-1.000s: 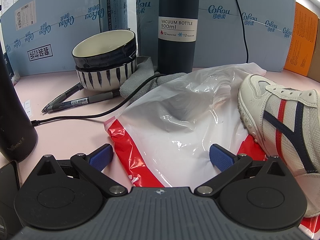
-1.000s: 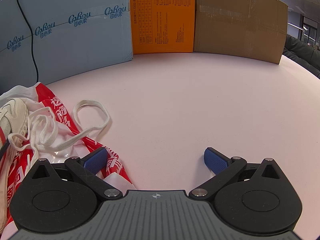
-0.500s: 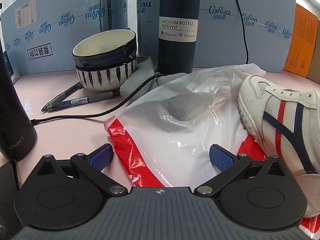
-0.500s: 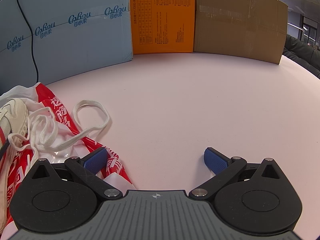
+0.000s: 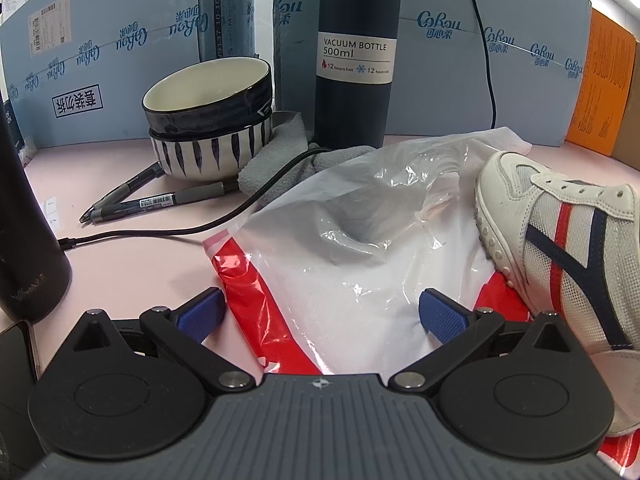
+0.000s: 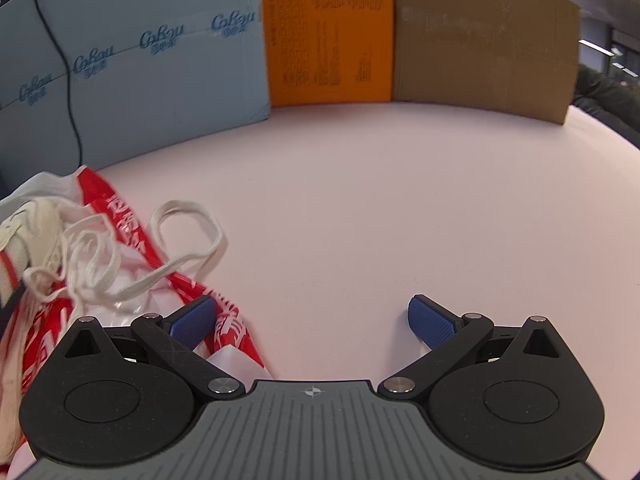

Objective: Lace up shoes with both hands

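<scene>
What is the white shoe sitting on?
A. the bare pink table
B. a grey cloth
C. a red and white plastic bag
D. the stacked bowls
C: in the left wrist view the shoe rests on the crinkled red and white plastic bag, apart from the grey cloth and the stacked bowls.

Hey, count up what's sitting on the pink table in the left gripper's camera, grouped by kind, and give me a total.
Ceramic bowls, stacked: 2 (dark-rimmed bowl, striped bowl)
Dark bottles: 2 (labelled vacuum bottle, black bottle at the left edge)
Grey-black pens: 2
White sneaker with red and navy stripes: 1
Red-and-white plastic bag: 1
Grey cloth: 1
Black cable: 1
Total: 10
</scene>
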Tool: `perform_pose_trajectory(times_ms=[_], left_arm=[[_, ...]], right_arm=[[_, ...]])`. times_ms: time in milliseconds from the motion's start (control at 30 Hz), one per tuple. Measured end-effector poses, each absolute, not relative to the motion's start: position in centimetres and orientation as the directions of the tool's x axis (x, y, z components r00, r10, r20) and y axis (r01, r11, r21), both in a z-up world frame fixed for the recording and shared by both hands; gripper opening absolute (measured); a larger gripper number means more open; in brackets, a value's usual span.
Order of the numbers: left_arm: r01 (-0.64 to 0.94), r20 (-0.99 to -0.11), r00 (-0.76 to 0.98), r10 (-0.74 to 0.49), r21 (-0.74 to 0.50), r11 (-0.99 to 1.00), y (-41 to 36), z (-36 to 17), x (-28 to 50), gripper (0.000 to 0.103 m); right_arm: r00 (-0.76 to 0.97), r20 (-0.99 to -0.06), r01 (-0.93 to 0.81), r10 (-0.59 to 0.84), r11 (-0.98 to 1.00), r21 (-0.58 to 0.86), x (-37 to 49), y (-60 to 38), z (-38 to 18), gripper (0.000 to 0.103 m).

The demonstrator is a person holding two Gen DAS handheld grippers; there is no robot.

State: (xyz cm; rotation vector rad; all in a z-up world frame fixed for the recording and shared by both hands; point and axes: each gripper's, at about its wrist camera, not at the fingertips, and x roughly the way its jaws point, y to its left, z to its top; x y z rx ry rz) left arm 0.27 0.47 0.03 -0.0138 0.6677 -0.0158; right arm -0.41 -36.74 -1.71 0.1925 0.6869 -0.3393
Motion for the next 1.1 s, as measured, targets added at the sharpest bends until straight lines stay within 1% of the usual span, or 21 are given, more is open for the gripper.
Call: perform_pose_trajectory(times_ms=[67,167,233,300,367,400,433,500,567,600,700,767,800,867,900,933,967,1000,1067,1100], left_arm=[[0.022,-0.614,0.788,-0.041,-0.038,0.999,0.9,0.2,0.1,0.103],[0.033,-0.589,0.803,-0.089,-0.105,0.994,1.9,1.2,-0.9,0.102],[0.037,-0.537,0.836,-0.110,-0.146,0.989,2.6,2.6,-2.7,0.102],[0.074,-0.485,0.861,-0.155,-0.183,0.980,2.8,4.5,-4.5,0.103],[0.147,-0.450,0.863,-0.228,-0.207,0.967,2.2,6.3,-5.6,0.103],[0.199,-0.435,0.860,-0.268,-0.197,0.960,1.4,7.0,-5.9,0.103],[0.251,-0.421,0.853,-0.308,-0.186,0.950,0.6,7.7,-6.1,0.103],[0.323,-0.434,0.832,-0.346,-0.128,0.938,-1.7,8.3,-5.9,0.103],[0.363,-0.482,0.800,-0.357,-0.085,0.928,-3.9,8.0,-4.8,0.103],[0.380,-0.508,0.783,-0.359,-0.067,0.923,-5.0,7.8,-4.1,0.103],[0.369,-0.567,0.762,-0.313,-0.017,0.929,-7.0,7.2,-1.9,0.102],[0.343,-0.599,0.747,-0.289,-0.026,0.939,-7.4,6.9,-0.7,0.092],[0.337,-0.618,0.731,-0.289,-0.042,0.941,-7.4,6.8,-0.1,0.088],[0.324,-0.659,0.693,-0.291,-0.075,0.943,-7.2,6.2,0.7,0.052],[0.334,-0.666,0.673,-0.322,-0.113,0.936,-7.0,6.0,0.8,0.046],[0.347,-0.661,0.663,-0.352,-0.145,0.927,-6.8,5.9,0.8,0.033],[0.359,-0.655,0.652,-0.381,-0.176,0.917,-6.7,5.7,0.7,0.024],[0.366,-0.654,0.653,-0.382,-0.168,0.915,-6.8,5.7,0.6,0.024],[0.380,-0.651,0.657,-0.380,-0.149,0.913,-6.9,5.8,0.5,0.019],[0.383,-0.652,0.656,-0.380,-0.147,0.912,-6.8,5.8,0.5,0.019]], right_arm=[[0.726,-0.658,0.393,-0.198,0.905,0.162,-1.3,-37.9,-0.6,0.103],[0.766,-0.611,0.466,-0.201,0.828,0.312,-4.2,-38.9,0.6,0.103],[0.789,-0.578,0.502,-0.209,0.762,0.409,-6.1,-39.7,1.3,0.103],[0.809,-0.544,0.526,-0.222,0.686,0.502,-8.0,-40.4,2.0,0.103],[0.826,-0.511,0.538,-0.238,0.602,0.590,-9.9,-41.1,2.8,0.103],[0.834,-0.493,0.538,-0.249,0.566,0.625,-10.8,-41.3,3.2,0.103],[0.844,-0.467,0.519,-0.262,0.618,0.591,-10.8,-40.4,4.1,0.103],[0.865,-0.414,0.479,-0.282,0.711,0.515,-10.8,-38.6,5.8,0.103],[0.886,-0.372,0.438,-0.277,0.764,0.474,-10.4,-37.3,7.7,0.103],[0.898,-0.334,0.418,-0.285,0.788,0.452,-10.5,-36.6,8.7,0.103],[0.920,-0.178,0.391,-0.350,0.857,0.334,-11.4,-34.4,11.5,0.103],[0.915,-0.120,0.402,-0.385,0.894,0.197,-11.9,-33.0,12.5,0.103],[0.909,-0.132,0.412,-0.395,0.901,0.140,-11.8,-32.5,12.6,0.103],[0.896,-0.153,0.426,-0.418,0.904,0.025,-11.7,-31.4,12.7,0.103],[0.888,-0.147,0.437,-0.435,0.899,-0.024,-11.7,-30.8,12.7,0.103],[0.882,-0.126,0.450,-0.455,0.891,-0.069,-11.8,-30.0,12.7,0.103],[0.879,-0.093,0.458,-0.468,0.882,-0.112,-12.0,-29.2,12.5,0.103],[0.883,-0.075,0.451,-0.463,0.882,-0.140,-12.1,-28.6,12.4,0.103],[0.892,-0.041,0.435,-0.450,0.879,-0.194,-12.4,-27.5,12.1,0.103],[0.905,-0.050,0.407,-0.423,0.893,-0.192,-12.2,-27.4,12.1,0.103]])
